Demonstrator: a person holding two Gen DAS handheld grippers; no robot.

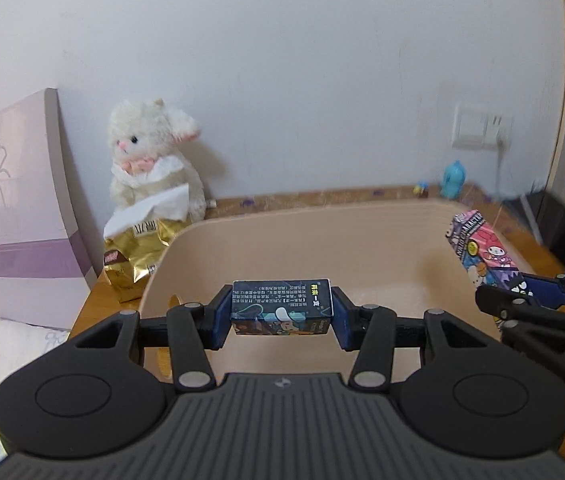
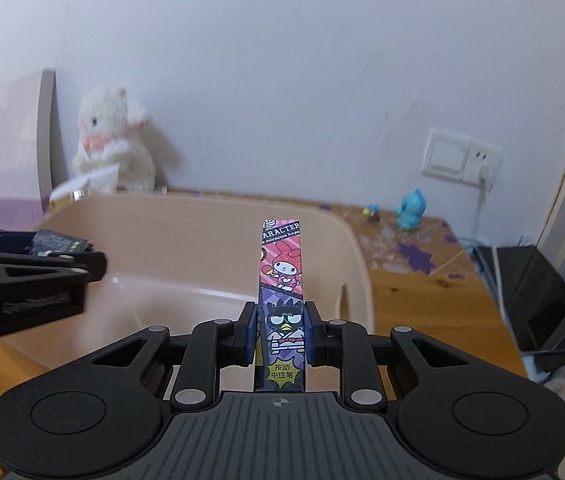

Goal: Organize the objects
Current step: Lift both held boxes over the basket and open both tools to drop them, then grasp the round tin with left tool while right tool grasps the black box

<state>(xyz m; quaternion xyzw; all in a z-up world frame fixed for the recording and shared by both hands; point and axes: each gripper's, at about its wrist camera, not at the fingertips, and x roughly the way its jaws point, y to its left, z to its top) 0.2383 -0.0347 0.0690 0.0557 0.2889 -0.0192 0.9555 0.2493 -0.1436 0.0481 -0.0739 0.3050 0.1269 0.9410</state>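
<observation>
My left gripper (image 1: 281, 314) is shut on a small dark blue box (image 1: 281, 306) with cartoon print, held sideways over the beige plastic bin (image 1: 242, 232). My right gripper (image 2: 280, 332) is shut on a long pink and purple cartoon pen box (image 2: 281, 280), held upright over the same bin (image 2: 154, 216). The pen box also shows in the left wrist view (image 1: 482, 252) at the right, in the right gripper (image 1: 522, 300). The left gripper and its dark box (image 2: 56, 242) show at the left of the right wrist view.
The bin stands on a wooden table (image 2: 422, 300) against a white wall. A white plush rabbit (image 1: 150, 156), a gold snack bag (image 1: 134, 260) and a lilac board (image 1: 14, 208) are at the back left. A blue figurine (image 2: 410, 210) and a wall socket (image 2: 462, 158) are at the back right. A black box (image 2: 542, 312) is at the right.
</observation>
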